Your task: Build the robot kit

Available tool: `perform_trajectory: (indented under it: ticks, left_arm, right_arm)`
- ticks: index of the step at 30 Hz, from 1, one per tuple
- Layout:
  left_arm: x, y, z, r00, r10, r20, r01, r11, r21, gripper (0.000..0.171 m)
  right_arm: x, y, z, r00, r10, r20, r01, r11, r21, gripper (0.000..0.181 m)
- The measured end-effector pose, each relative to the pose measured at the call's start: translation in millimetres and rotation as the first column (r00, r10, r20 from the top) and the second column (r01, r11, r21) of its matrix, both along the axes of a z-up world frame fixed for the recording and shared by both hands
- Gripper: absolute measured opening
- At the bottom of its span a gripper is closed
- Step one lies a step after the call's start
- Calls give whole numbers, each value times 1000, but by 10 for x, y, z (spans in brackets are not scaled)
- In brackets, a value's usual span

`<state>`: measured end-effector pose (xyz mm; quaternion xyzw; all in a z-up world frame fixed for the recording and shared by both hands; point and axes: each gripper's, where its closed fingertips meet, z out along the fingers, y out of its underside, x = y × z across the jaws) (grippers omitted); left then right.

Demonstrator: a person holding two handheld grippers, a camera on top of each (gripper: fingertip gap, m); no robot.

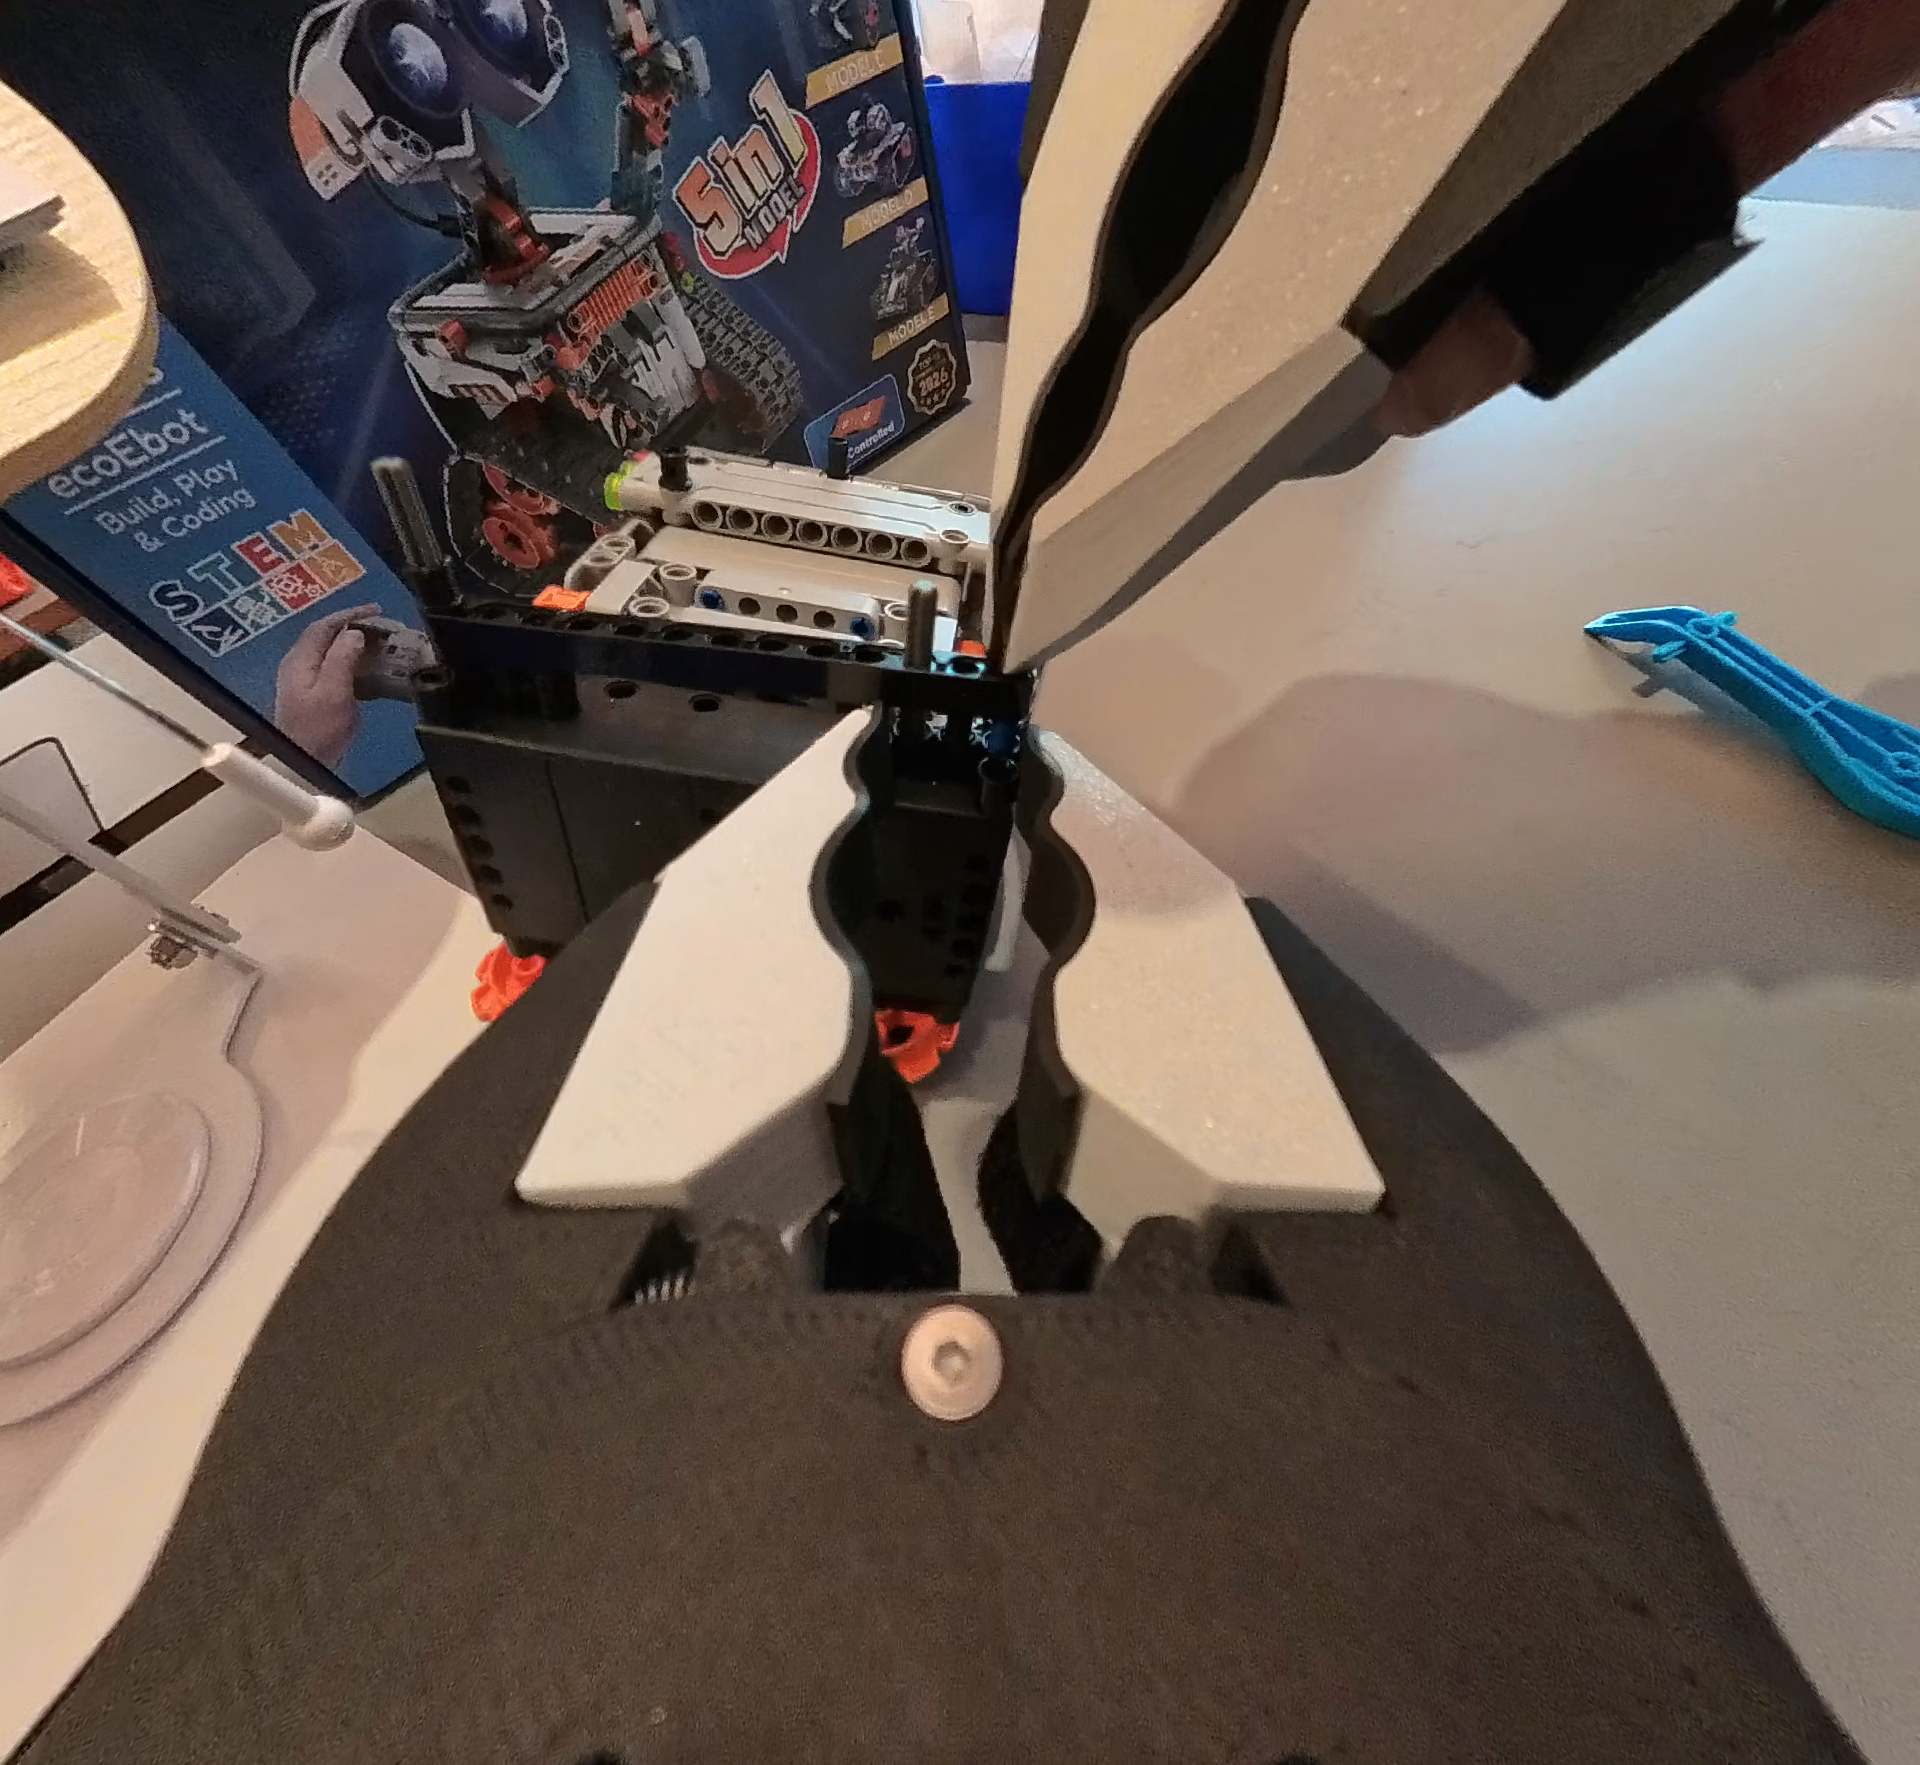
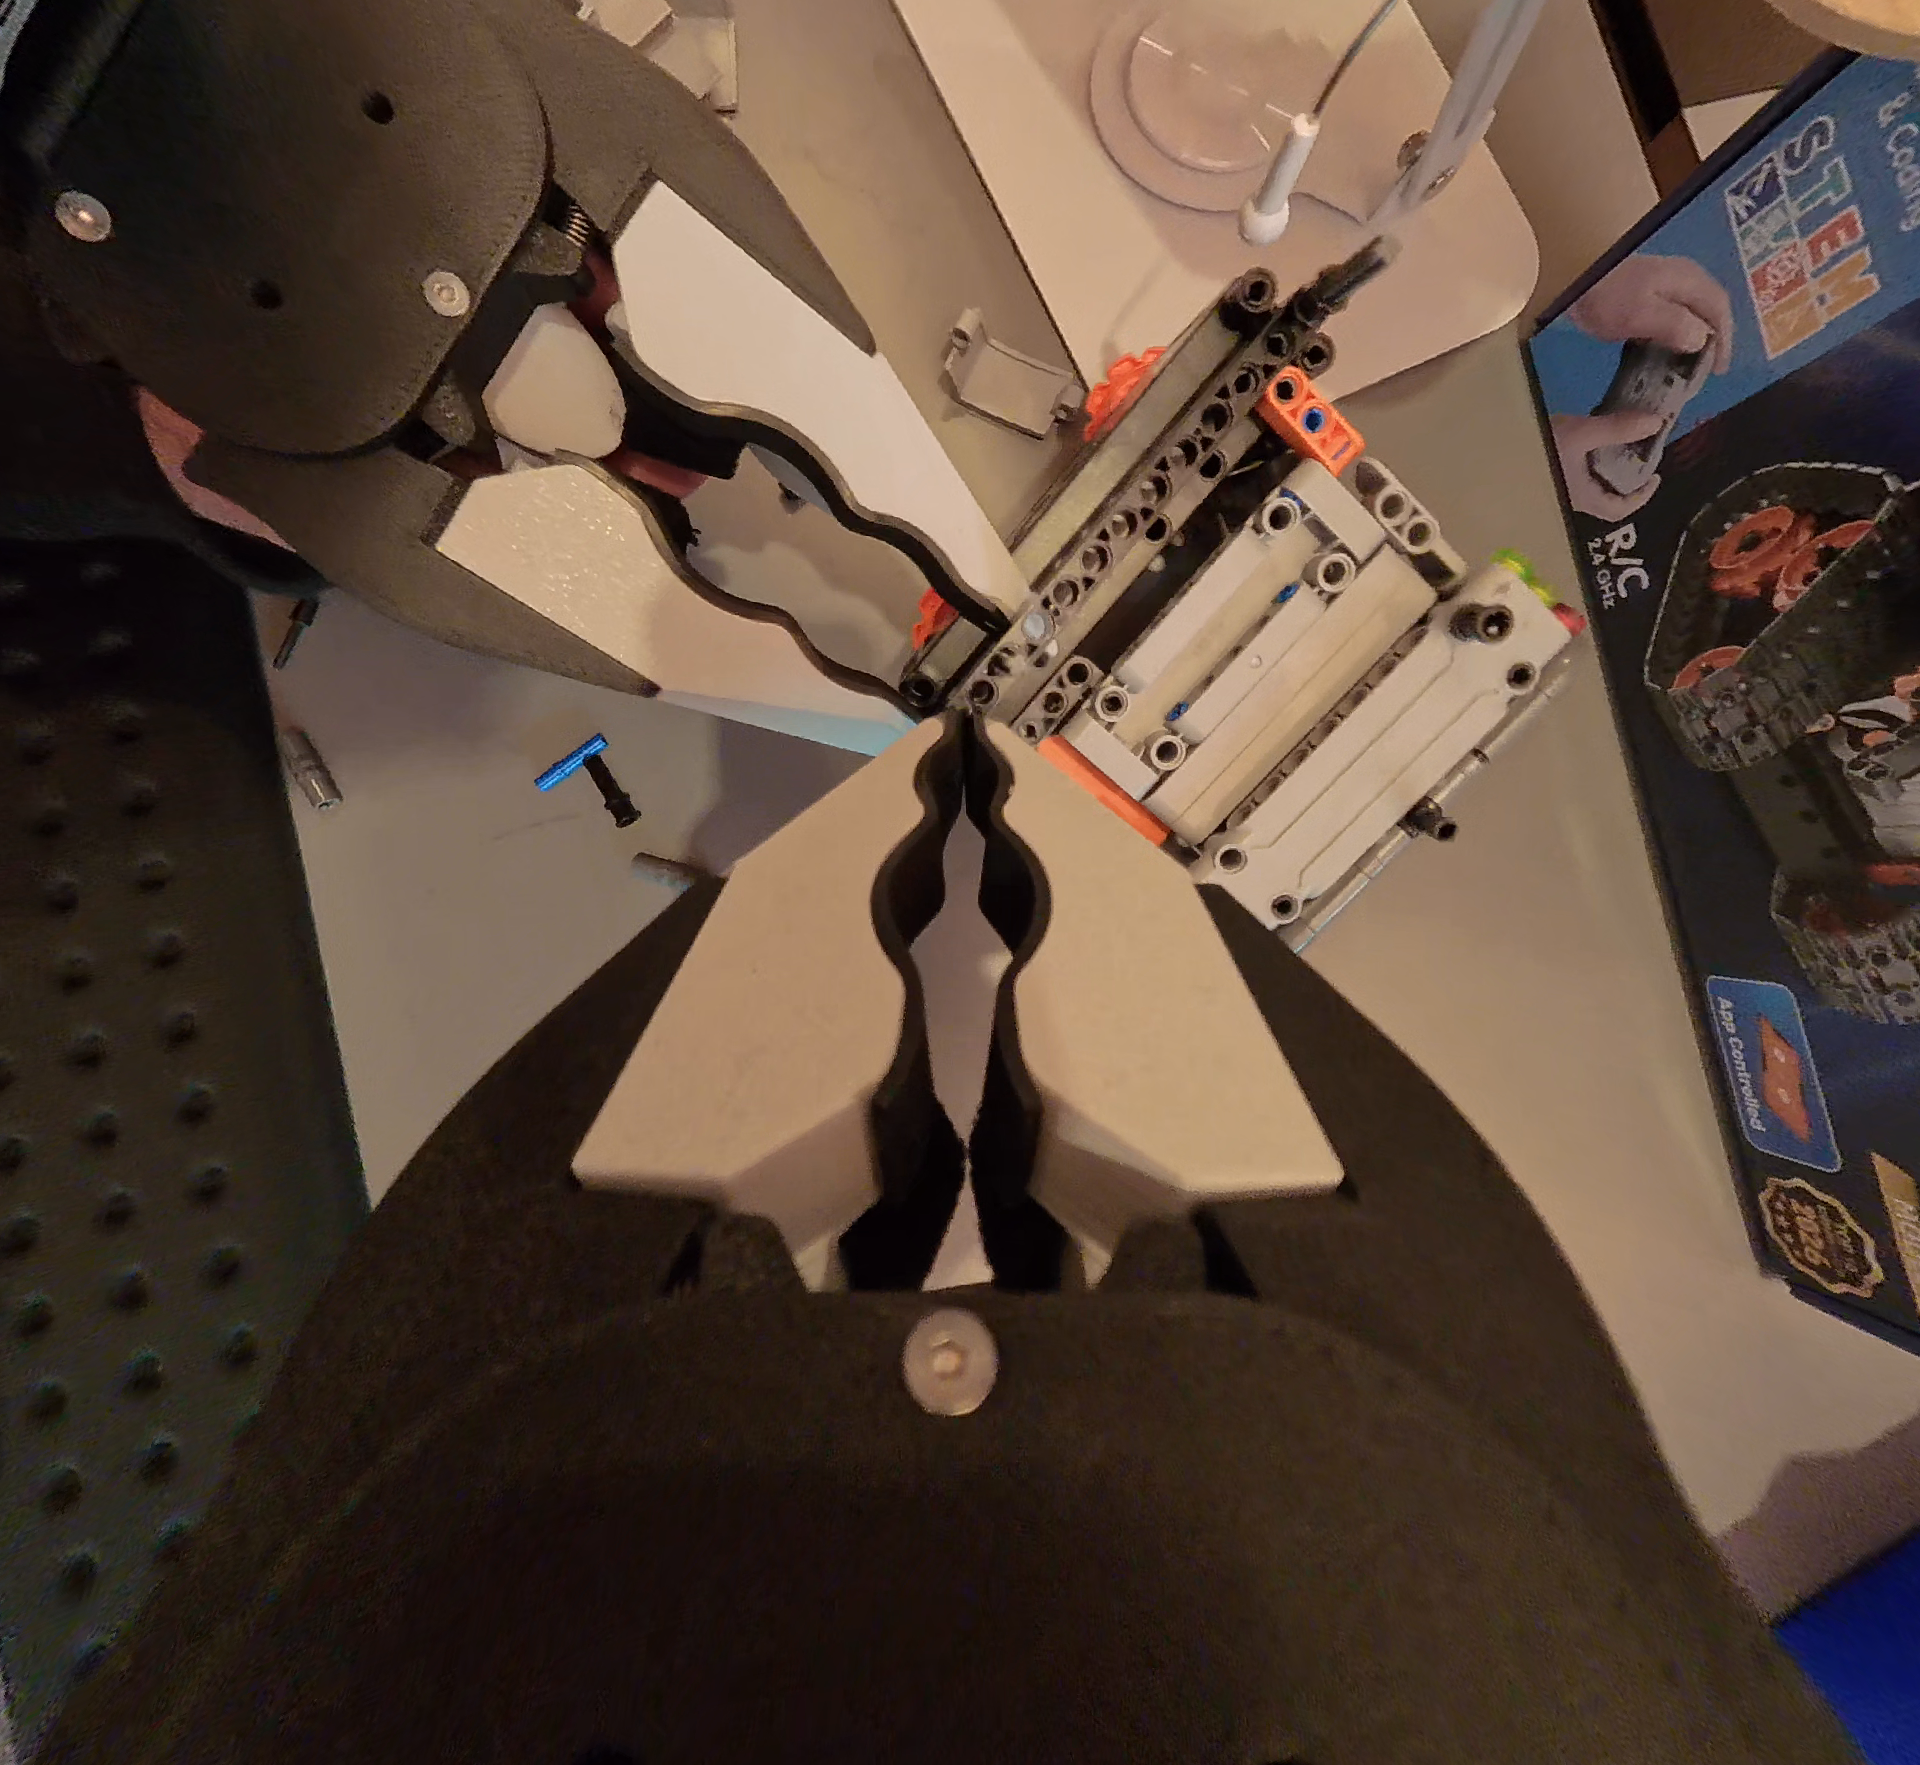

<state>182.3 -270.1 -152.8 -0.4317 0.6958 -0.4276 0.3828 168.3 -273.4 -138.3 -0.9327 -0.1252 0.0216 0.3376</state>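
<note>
the left claw (image 1: 940, 749) grips the near black corner of the brick model (image 1: 727, 572) on the tabletop (image 1: 1455, 780). the right claw (image 2: 966, 728) is closed at that corner, its tips hiding any contact. the toy box (image 1: 468, 209) is cut off.

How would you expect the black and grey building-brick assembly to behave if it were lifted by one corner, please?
The black and grey building-brick assembly is probably stiff, since long holed beams frame it. Pinned parts such as the orange connector brick might pop off under a twist. It looks blocky, so it is unlikely to roll.
</note>
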Motion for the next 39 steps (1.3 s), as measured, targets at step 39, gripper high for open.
perform_trajectory:
  ticks: [39]
  left_arm:
    - [-272,-314,51,964,-266,-10,259,947,-190,24]
  right_arm:
    - [-287,-192,-22,793,56,607,-276,920,277,33]
